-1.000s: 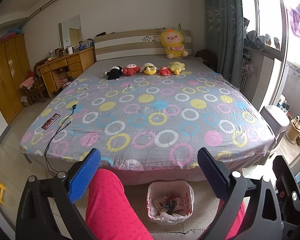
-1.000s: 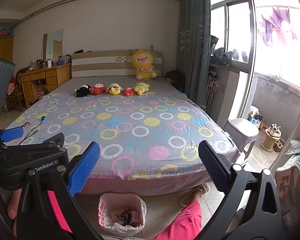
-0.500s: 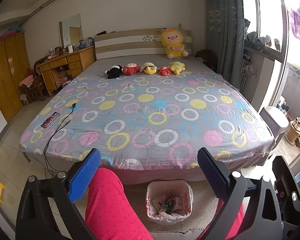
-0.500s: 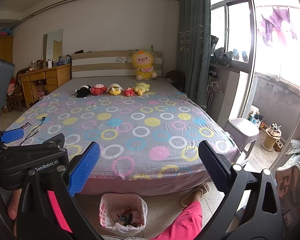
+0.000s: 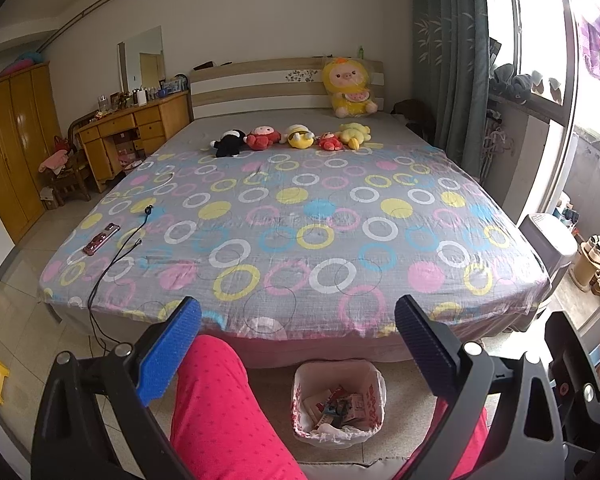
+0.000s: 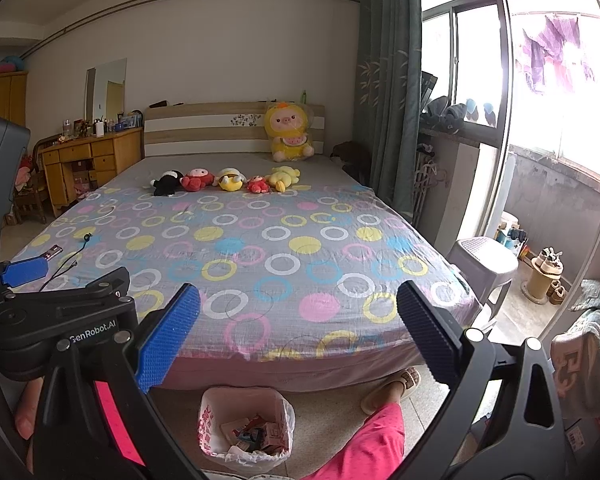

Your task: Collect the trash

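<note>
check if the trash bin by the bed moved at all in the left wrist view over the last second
No. The trash bin sits at the same spot below the bed's foot edge, between the left hand-held gripper fingers, as before.

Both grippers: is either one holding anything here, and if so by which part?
Nothing is held. The left gripper and right gripper both stand wide open and empty above the lined trash bin.

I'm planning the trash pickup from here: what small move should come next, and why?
Probably lower one open gripper, say the right gripper, toward the rim of the bag liner in the trash bin. Both it and the left gripper are open and hold nothing, and the bin at the foot of the bed already holds wrappers, with no loose trash visible on the bed.
</note>
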